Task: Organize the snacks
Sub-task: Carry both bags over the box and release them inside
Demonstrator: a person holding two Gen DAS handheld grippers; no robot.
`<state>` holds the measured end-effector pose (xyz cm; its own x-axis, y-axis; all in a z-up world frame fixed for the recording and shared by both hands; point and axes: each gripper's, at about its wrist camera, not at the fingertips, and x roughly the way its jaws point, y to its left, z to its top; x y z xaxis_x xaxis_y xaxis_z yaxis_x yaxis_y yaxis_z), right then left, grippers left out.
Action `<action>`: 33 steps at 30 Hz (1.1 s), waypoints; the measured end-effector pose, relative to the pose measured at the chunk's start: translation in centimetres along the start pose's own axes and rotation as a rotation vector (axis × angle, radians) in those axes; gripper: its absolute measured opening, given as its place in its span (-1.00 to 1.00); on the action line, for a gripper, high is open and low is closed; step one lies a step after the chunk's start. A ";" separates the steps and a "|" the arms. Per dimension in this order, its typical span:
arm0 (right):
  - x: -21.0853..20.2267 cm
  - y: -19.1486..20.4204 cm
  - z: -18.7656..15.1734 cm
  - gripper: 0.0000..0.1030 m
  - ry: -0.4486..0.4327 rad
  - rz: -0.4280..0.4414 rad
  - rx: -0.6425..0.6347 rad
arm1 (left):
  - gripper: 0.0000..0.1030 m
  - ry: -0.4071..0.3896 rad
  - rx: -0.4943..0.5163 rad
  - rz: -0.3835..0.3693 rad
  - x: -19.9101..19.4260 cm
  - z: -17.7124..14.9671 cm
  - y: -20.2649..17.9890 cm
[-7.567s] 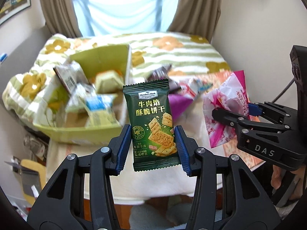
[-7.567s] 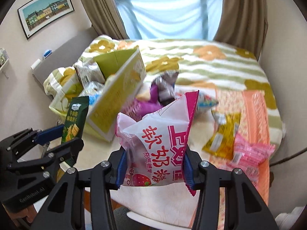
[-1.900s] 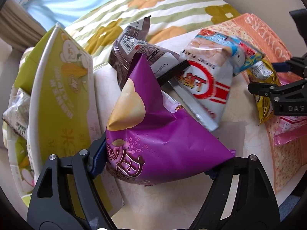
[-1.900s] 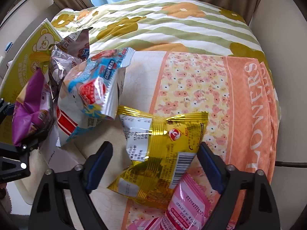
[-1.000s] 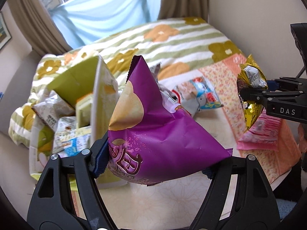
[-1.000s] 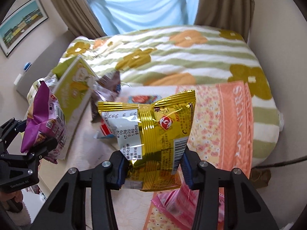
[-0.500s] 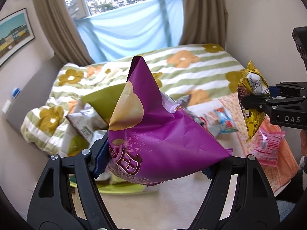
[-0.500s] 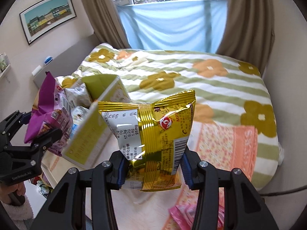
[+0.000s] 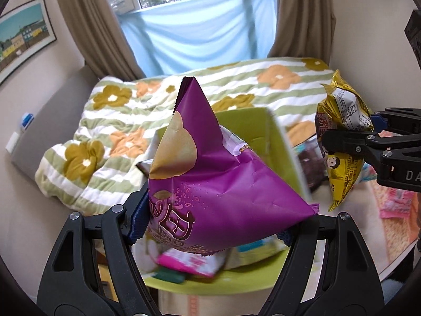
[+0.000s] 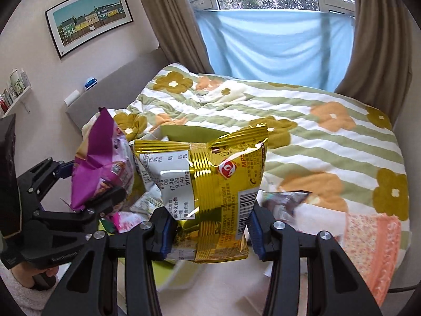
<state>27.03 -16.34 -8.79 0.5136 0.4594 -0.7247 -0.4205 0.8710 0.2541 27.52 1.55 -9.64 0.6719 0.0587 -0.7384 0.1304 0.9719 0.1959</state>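
1. The left gripper clamps a purple snack bag between its blue-padded fingers, the bag's pointed, crimped top standing upward.
2. Behind and below the bag sits a green cardboard box, open at the top, with blurred packets inside, among them a pink packet.
3. At the right edge, the right gripper pinches a gold snack packet, which hangs beside the box.
4. A pink wrapper lies on the table at right.
5. A flowered, striped quilt covers the bed beyond.
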 end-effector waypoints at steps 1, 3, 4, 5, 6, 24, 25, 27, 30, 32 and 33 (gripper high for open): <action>0.7 0.6 0.4 -0.16 0.006 0.001 0.003 | 0.42 0.011 0.005 -0.005 0.8 0.0 0.9; 2.4 2.1 1.0 -0.16 0.021 -0.002 0.007 | 0.42 0.032 0.011 -0.025 2.5 0.0 2.7; 3.0 2.5 1.2 -0.16 0.027 -0.003 0.010 | 0.42 0.040 0.015 -0.033 3.1 -0.1 3.4; 3.9 3.1 1.5 -0.16 0.034 -0.008 0.017 | 0.42 0.049 0.022 -0.044 4.0 0.0 4.1; 4.3 3.4 1.6 -0.16 0.038 -0.011 0.024 | 0.42 0.054 0.028 -0.056 4.6 0.1 4.6; 8.7 2.1 2.4 -0.16 0.116 -0.114 0.175 | 0.89 0.106 0.098 -0.226 9.1 1.6 5.3; 8.7 2.0 2.3 -0.16 0.118 -0.113 0.177 | 0.89 0.106 0.090 -0.232 8.9 1.5 5.4; 8.6 1.7 2.2 -0.16 0.118 -0.108 0.186 | 0.89 0.107 0.076 -0.244 8.5 1.4 5.5; 8.5 1.3 2.1 -0.16 0.119 -0.103 0.203 | 0.89 0.096 0.057 -0.254 7.9 1.4 5.5; 8.5 1.2 2.1 -0.16 0.121 -0.101 0.205 | 0.89 0.088 0.048 -0.243 7.6 1.5 5.6; 8.4 1.3 2.1 -0.16 0.121 -0.098 0.202 | 0.89 0.087 0.043 -0.240 7.4 1.6 5.6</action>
<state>32.37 -11.02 -13.23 0.4461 0.3576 -0.8204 -0.2092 0.9330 0.2929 34.37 7.05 -13.00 0.5532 -0.1511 -0.8192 0.3107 0.9499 0.0346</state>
